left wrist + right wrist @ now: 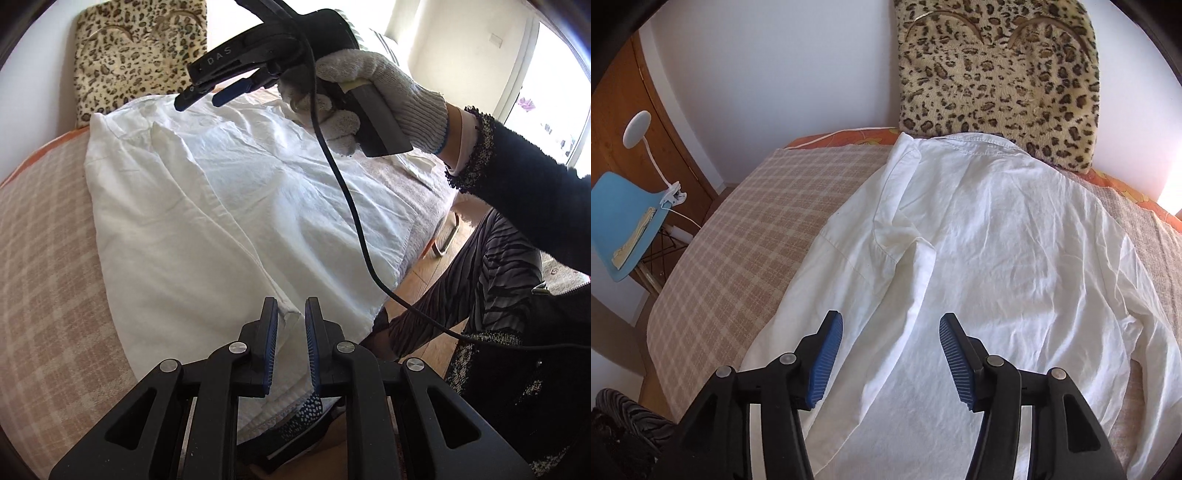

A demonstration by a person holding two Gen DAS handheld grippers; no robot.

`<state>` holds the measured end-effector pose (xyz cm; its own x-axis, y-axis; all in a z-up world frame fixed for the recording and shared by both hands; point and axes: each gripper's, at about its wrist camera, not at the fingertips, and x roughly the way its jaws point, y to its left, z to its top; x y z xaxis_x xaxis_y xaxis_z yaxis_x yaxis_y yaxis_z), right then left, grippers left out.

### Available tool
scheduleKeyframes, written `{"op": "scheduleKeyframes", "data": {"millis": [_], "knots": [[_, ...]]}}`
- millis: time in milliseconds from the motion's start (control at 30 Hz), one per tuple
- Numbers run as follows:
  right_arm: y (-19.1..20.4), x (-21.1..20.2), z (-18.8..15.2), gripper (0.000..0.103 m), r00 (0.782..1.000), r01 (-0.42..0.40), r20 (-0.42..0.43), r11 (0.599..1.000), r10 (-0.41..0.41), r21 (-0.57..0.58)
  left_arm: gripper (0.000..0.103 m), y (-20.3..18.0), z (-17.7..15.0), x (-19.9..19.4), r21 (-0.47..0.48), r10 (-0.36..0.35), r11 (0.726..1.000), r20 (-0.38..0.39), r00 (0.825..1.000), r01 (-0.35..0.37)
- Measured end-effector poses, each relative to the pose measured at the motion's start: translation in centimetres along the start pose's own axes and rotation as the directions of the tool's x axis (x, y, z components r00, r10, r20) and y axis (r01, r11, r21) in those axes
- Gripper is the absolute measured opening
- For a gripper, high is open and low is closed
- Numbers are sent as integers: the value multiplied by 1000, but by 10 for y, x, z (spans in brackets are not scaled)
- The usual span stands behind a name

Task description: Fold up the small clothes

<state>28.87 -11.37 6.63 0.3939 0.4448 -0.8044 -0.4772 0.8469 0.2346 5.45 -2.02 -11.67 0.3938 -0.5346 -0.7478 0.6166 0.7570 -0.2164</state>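
White shirt lies flat on bed, collar at 12 o'clock. Left tongs pinch hem corner to anchor the fold; right tongs hover wide, empty.

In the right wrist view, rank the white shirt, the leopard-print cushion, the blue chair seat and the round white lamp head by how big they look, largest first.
1. White shirt, filling most of the view.
2. Leopard-print cushion.
3. Blue chair seat, partly cut off at the edge.
4. Round white lamp head.
The chair and lamp stand farther off, so true sizes may differ.
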Motion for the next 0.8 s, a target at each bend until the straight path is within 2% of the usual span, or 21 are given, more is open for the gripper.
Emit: {"op": "scheduleKeyframes", "data": {"millis": [167, 433, 500, 567, 800], "knots": [[-42, -63, -27, 70, 992, 79, 94, 995, -84, 61, 13, 1, 15, 0, 6, 0, 1000, 36, 999, 0], [-133, -147, -78, 71, 964, 217, 111, 957, -241, 192, 14, -4, 41, 8, 21, -17, 1000, 57, 998, 16], [-155, -166, -94, 72, 958, 234, 112, 943, -266, 237, 21, -7, 48, 10, 36, -30, 999, 58, 998, 28], [-177, -182, -111, 73, 948, 258, 107, 924, -298, 283, 29, -12, 56, 13, 53, -39, 998, 63, 997, 35], [-249, -221, -182, 73, 923, 329, 23, 820, -384, 467, 29, -28, 84, 30, 113, -57, 992, 50, 997, 51]]}}
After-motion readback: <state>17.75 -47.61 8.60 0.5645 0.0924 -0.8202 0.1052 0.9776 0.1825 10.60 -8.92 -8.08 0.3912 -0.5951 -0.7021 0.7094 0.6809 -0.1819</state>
